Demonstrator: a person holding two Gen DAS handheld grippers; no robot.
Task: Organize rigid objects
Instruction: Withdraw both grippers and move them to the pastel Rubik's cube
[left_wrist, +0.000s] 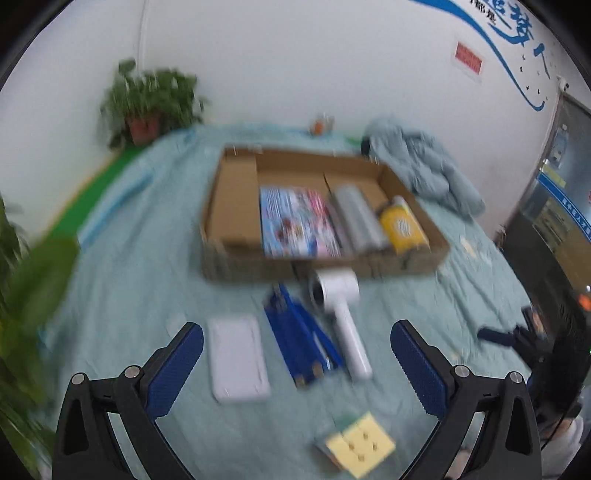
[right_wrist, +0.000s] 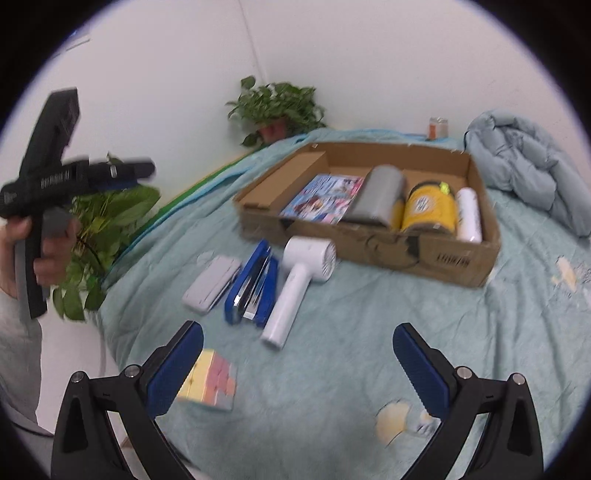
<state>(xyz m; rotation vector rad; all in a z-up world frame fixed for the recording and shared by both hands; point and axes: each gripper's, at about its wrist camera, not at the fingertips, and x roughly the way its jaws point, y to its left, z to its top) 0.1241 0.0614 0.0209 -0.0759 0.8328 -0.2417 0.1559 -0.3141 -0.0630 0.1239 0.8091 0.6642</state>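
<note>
On the pale green bedspread lie a white flat case (left_wrist: 238, 362) (right_wrist: 212, 284), a blue stapler (left_wrist: 299, 336) (right_wrist: 253, 284), a white handheld fan (left_wrist: 343, 314) (right_wrist: 303, 273) and a pastel puzzle cube (left_wrist: 356, 446) (right_wrist: 212, 380). Behind them the cardboard box (left_wrist: 221, 206) (right_wrist: 454, 258) holds a colourful book (right_wrist: 325, 199), a grey cylinder (right_wrist: 380, 195), a yellow jar (right_wrist: 428, 210) and a white cylinder (right_wrist: 469, 214). My left gripper (left_wrist: 295, 332) hangs open above the case and stapler. My right gripper (right_wrist: 298, 330) is open and holds nothing, the cube beside its left finger.
A bundled pale blue quilt (right_wrist: 528, 162) lies right of the box. A potted plant (right_wrist: 277, 107) and a small jar (right_wrist: 437, 127) stand at the far wall. A leafy plant (right_wrist: 107, 221) borders the bed's left edge. A hand (right_wrist: 48, 254) holds the left gripper there.
</note>
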